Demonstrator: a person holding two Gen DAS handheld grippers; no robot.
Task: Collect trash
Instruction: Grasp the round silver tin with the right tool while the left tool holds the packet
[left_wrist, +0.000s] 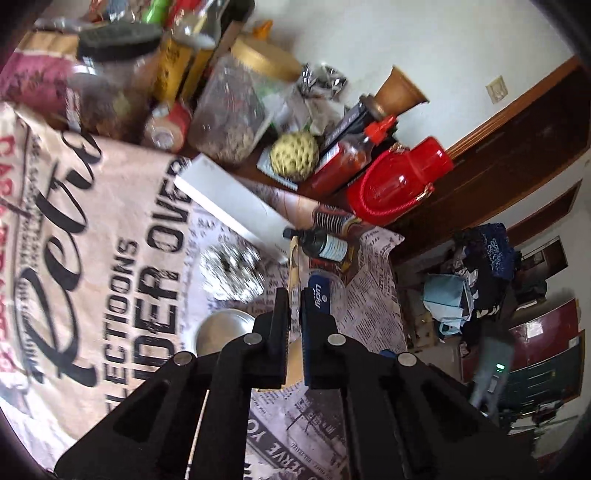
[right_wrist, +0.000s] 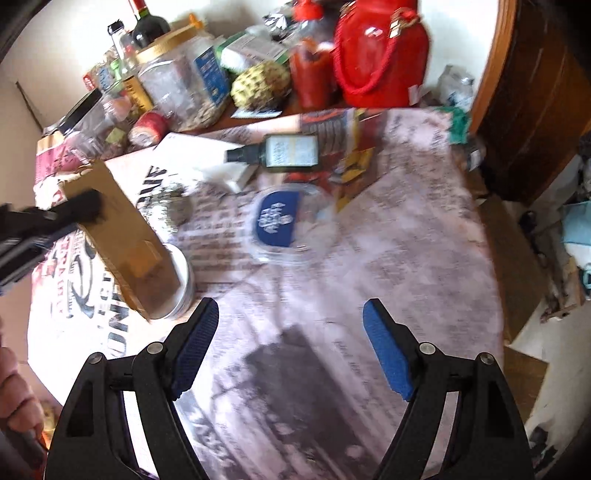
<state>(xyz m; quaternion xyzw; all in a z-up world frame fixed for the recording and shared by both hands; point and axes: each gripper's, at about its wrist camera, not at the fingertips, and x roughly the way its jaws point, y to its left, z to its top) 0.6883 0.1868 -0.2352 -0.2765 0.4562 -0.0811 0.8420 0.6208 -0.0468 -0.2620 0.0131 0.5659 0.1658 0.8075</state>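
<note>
Currently lifting trash | left gripper (left_wrist: 294, 295) clamping flat cardboard box (right_wrist: 122, 236), held at 9 o'clock | right gripper (right_wrist: 291, 310) gaping, empty | next: probably crumpled foil ball (right_wrist: 173, 210) at 11 o'clock

Flattened brown cardboard piece (right_wrist: 122, 236), tilted, lifted above a metal bowl (right_wrist: 183, 280).

We've got the left gripper (left_wrist: 294, 295) pointing steeply downward, its jaws clamped on the thin edge of a flat cardboard piece (right_wrist: 122, 236), which hangs tilted from the pads. Our right gripper (right_wrist: 290, 314) is angled down too, blue-padded fingers (right_wrist: 195, 343) spread wide with nothing between them. A pink sleeve (right_wrist: 14, 391) shows at lower left.
</note>
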